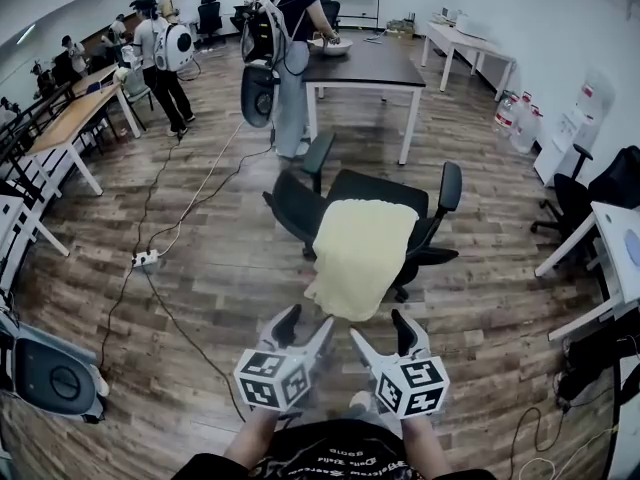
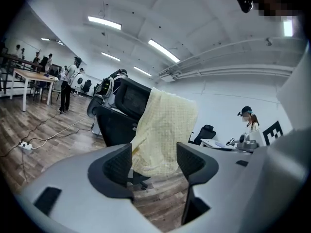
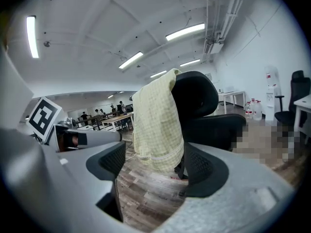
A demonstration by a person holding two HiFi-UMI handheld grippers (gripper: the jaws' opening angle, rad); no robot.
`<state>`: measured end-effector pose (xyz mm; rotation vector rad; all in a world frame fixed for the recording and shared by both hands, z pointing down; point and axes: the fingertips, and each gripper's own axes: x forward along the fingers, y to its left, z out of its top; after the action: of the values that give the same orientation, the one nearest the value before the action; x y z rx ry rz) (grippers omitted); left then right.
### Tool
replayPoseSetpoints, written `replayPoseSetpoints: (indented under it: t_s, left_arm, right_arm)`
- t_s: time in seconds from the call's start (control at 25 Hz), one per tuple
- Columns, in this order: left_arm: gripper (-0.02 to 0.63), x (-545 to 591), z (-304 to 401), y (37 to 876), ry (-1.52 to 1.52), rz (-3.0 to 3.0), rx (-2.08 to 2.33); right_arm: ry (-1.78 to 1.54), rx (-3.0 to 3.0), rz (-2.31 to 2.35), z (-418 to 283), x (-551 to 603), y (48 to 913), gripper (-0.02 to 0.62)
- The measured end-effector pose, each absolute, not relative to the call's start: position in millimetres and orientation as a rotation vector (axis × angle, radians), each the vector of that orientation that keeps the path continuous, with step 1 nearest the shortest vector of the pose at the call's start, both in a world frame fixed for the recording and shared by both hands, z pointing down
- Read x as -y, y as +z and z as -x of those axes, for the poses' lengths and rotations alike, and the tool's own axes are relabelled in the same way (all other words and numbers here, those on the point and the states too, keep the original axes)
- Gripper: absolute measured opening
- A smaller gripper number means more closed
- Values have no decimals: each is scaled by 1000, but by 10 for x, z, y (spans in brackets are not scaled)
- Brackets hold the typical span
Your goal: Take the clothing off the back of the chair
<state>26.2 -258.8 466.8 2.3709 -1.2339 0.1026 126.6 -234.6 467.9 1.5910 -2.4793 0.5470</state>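
Observation:
A pale yellow checked garment [image 1: 362, 254] hangs over the back of a black office chair [image 1: 440, 200] in the middle of the head view, its hem reaching down toward me. The left gripper view shows the same garment [image 2: 165, 130] ahead of the jaws, and the right gripper view has the garment [image 3: 156, 123] draped on the chair's backrest [image 3: 199, 98]. My left gripper [image 1: 309, 325] and right gripper [image 1: 378, 330] are side by side just short of the hem, both open, nothing between their jaws. Neither touches the cloth.
A second black chair [image 1: 300, 203] stands left of the draped one. A dark table [image 1: 365, 66] with a person [image 1: 290, 48] beside it is farther back. Cables [image 1: 170, 268] and a power strip [image 1: 145, 259] lie on the wooden floor at left. A white desk [image 1: 615, 258] stands at right.

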Motion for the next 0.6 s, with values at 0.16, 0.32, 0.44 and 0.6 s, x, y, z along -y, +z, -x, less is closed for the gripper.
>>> replayPoseSetpoints:
  t_s: [0.16, 0.32, 0.44, 0.6]
  left_arm:
    - [319, 2797, -343, 4550, 105, -2403, 1216]
    - [328, 2936, -388, 4476, 109, -2408, 1226]
    - [328, 3015, -405, 4469, 117, -2417, 1218]
    - [328, 3172, -436, 4373, 119, -2445, 1160]
  right_arm:
    - [496, 2507, -1599, -1333, 2485, 4539, 383]
    - [478, 2531, -1564, -1377, 2604, 4456, 385]
    - [470, 2555, -1536, -1387, 2702, 4407, 385]
    - [461, 2575, -1495, -1405, 2861, 4318, 383]
